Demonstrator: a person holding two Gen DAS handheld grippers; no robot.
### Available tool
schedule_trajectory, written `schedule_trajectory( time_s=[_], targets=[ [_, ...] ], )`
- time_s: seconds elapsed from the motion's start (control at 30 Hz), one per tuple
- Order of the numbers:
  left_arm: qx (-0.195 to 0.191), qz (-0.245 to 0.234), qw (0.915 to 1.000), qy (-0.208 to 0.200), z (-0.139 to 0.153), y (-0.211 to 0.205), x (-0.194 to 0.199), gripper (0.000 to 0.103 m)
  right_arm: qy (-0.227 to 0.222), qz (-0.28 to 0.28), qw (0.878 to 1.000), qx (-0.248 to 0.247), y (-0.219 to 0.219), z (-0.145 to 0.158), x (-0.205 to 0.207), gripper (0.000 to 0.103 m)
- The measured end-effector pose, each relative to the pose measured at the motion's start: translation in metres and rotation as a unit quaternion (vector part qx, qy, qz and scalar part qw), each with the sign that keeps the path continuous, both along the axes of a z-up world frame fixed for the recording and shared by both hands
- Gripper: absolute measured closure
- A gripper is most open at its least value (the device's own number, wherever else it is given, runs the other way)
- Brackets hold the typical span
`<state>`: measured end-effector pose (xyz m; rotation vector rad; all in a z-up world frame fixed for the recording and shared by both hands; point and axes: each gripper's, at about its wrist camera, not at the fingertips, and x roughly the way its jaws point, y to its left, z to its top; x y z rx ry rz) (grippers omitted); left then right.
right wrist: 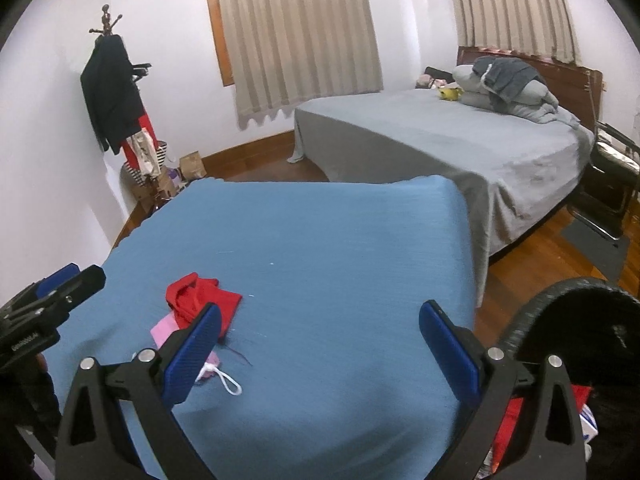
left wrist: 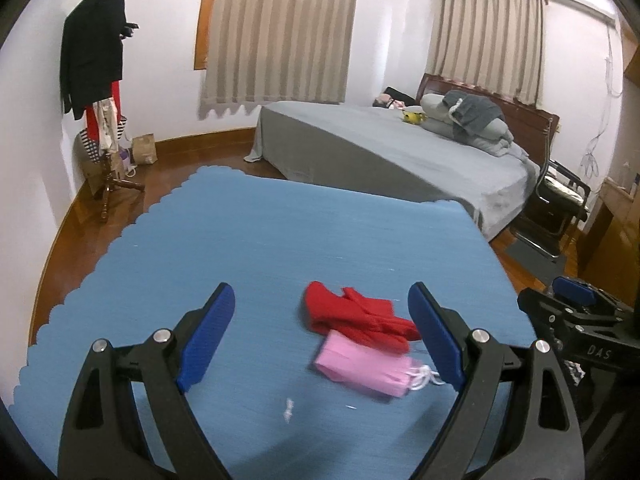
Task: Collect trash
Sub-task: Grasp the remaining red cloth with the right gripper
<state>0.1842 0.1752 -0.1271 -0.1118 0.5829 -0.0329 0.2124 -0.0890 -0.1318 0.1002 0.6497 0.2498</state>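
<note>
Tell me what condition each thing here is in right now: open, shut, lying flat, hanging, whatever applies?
Left gripper: open, holding nothing.
Right gripper: open, holding nothing.
Red cloth: crumpled on the blue table cover.
Pink face mask: lying flat, partly under the red cloth.
Curtains: drawn shut.
Dark jacket: hanging on the coat stand.
Trash bin: open.
</note>
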Motion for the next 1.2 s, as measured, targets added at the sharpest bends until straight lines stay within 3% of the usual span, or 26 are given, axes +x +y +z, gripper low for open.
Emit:
schedule_trajectory(
  time_s=[0.8,1.0,1.07,1.2],
  targets=[
    [0.006,0.062,0.9977,0.025,-0.025,0.087,0.014,0.017,0.035,0.096,0.995,-0.018,0.100,-0.028,0.038,0.008],
    [0.002,0.067,0.9974,0.027,-0.027,0.091,0.012,0.017,0.067,0.112,0.991,-0.028,0.116,-0.043,0.050,0.023],
    [0.000,0.068,0.9973,0.028,-0.026,0.091,0.013,0.017,0.085,0.122,0.988,-0.027,0.122,-0.050,0.055,0.035],
    [-0.001,0.066,0.9974,0.028,-0.026,0.092,0.014,0.017,0.099,0.130,0.986,-0.022,0.124,-0.055,0.059,0.051]
  ],
)
